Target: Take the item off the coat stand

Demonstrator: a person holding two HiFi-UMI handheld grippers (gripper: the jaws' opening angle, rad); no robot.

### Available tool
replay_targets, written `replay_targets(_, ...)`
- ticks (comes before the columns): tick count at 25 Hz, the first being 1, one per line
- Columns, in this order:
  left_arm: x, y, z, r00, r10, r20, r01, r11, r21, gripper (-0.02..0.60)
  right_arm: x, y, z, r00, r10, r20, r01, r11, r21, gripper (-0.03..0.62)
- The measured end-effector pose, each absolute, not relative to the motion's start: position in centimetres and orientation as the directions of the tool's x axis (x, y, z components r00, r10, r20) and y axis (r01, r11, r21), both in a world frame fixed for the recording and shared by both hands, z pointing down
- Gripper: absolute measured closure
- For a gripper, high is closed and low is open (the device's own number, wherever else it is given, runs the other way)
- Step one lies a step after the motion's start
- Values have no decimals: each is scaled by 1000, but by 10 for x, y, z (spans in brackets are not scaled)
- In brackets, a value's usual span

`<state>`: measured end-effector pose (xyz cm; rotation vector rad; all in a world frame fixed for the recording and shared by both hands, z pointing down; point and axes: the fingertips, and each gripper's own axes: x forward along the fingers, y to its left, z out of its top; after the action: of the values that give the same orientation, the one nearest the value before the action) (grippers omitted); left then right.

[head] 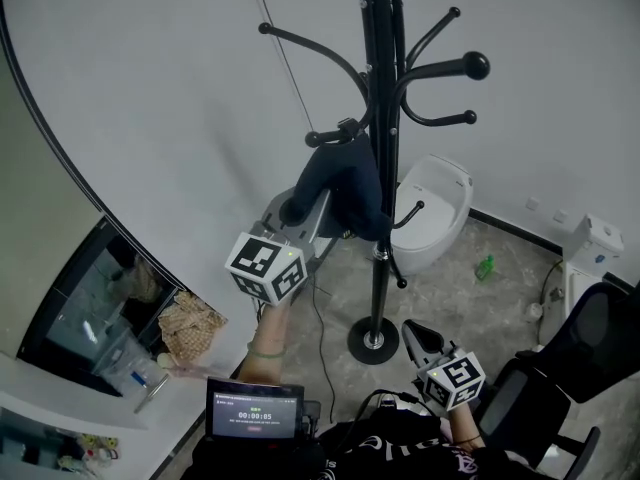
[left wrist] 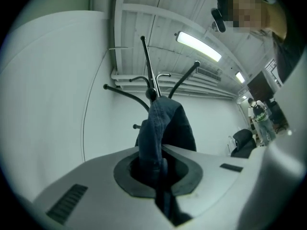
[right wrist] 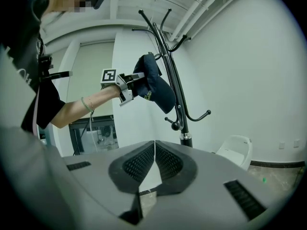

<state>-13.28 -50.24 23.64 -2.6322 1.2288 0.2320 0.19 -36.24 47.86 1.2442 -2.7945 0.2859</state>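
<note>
A dark blue cap (head: 345,183) hangs from a hook of the black coat stand (head: 380,118), partway up its pole. My left gripper (head: 298,208) is raised to the cap's left side and is shut on its cloth. In the left gripper view the blue fabric (left wrist: 160,123) runs down between the closed pads of the left gripper (left wrist: 157,159), with the stand's hooks (left wrist: 148,80) above. My right gripper (head: 418,336) hangs low near the stand's base, shut and empty. The right gripper view shows that gripper (right wrist: 155,147) with its pads together, and beyond it the cap (right wrist: 156,83) and the stand (right wrist: 175,95).
The stand's round base (head: 373,340) rests on a stone floor with a cable beside it. A white seat-like unit (head: 435,208) stands behind the pole. A black office chair (head: 590,348) is at the right, a screen with a timer (head: 255,410) near my body, and a glass-fronted cabinet (head: 100,308) at the left.
</note>
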Motion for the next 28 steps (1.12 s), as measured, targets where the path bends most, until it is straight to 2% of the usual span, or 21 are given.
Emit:
replay_targets(4, -157, -488, 213, 592, -741, -317, -798, -593, -104, 571, -2, -360, 482, -675, -725, 136, -737, 660, -144, 576)
replay_targets(11, -204, -457, 204, 527, -766, -368, -832, -554, -39, 571, -11, -344, 481, -683, -714, 154, -731, 661, -170, 576)
replay_targets(16, -222, -429, 240, 502, -819, -277, -853, -521, -6, 571, -21, -331, 480, -684, -715, 142, -729, 664, -165, 576)
replay_targets(28, -247, -346, 391, 495, -865, -84, -838, -500, 216, 571, -58, -265, 498, -698, -695, 173, -716, 675, -180, 576)
